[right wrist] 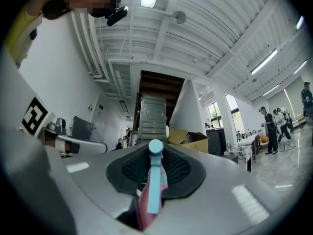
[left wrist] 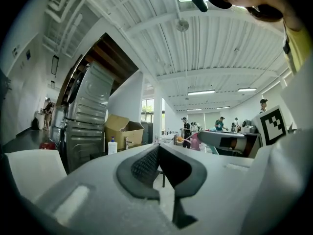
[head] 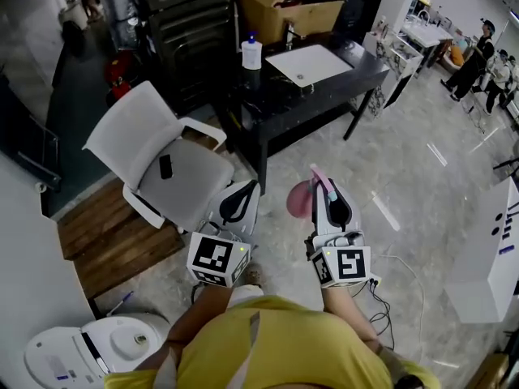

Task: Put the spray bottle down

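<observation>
In the head view my right gripper [head: 324,186] is shut on a pink spray bottle [head: 298,198], whose body bulges out to the left of the jaws. The right gripper view shows the bottle's light blue nozzle [right wrist: 155,150] standing up between the black pads, with the pink neck [right wrist: 146,210] below it. My left gripper [head: 246,191] hangs beside it over the floor, jaws shut and holding nothing; its pads [left wrist: 146,166] meet at the tip in the left gripper view. Both grippers point towards the black table [head: 369,65].
On the black table stand a white bottle with a blue cap [head: 251,53], a cardboard box [head: 285,8] and a white sink [head: 310,63]. A white chair [head: 136,132] with a dark phone [head: 165,166] stands at the left. People [head: 485,55] are far right.
</observation>
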{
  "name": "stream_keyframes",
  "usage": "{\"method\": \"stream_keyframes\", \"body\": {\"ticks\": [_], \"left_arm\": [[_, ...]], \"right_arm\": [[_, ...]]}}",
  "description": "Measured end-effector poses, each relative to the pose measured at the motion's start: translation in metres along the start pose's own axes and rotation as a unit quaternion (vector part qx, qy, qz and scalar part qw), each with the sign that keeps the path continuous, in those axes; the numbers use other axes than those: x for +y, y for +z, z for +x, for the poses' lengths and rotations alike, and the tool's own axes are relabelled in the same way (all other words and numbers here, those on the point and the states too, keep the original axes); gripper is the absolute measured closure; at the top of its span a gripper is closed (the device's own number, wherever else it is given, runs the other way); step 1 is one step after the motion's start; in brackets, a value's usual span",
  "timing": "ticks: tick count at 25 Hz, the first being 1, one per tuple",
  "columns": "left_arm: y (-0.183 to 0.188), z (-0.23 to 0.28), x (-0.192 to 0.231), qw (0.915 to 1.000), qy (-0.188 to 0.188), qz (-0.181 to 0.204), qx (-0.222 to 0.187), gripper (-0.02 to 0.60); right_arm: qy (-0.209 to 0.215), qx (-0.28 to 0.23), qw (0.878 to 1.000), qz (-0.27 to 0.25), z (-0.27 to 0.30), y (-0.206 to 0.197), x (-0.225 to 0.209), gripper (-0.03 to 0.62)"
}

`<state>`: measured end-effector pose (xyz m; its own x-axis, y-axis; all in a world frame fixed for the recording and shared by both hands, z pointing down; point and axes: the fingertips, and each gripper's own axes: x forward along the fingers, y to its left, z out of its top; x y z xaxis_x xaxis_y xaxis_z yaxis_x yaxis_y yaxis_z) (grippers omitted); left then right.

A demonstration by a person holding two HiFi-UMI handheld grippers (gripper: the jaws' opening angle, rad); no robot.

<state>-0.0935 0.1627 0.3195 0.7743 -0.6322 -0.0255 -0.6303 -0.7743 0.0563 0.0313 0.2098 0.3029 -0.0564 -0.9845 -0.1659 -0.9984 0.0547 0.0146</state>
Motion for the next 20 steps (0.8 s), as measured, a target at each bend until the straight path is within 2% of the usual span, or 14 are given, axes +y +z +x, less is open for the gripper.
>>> {"method": "stream_keyframes", "body": {"ticks": [9,20], "left_arm": [[-0.004,0.047,0.066,1.0,-0.006,-0.004,-0.003,0.58],[-0.007,0.088,0.105,1.0,-0.004,-0.007,-0.005,0.58]], "right_arm": [[-0.008,-0.005,1.0,-0.007,0.074,-0.013,0.002,0.531],[-0.009,-0.006,1.0,-0.01,0.13,-0.023,-0.011,0.531]]}}
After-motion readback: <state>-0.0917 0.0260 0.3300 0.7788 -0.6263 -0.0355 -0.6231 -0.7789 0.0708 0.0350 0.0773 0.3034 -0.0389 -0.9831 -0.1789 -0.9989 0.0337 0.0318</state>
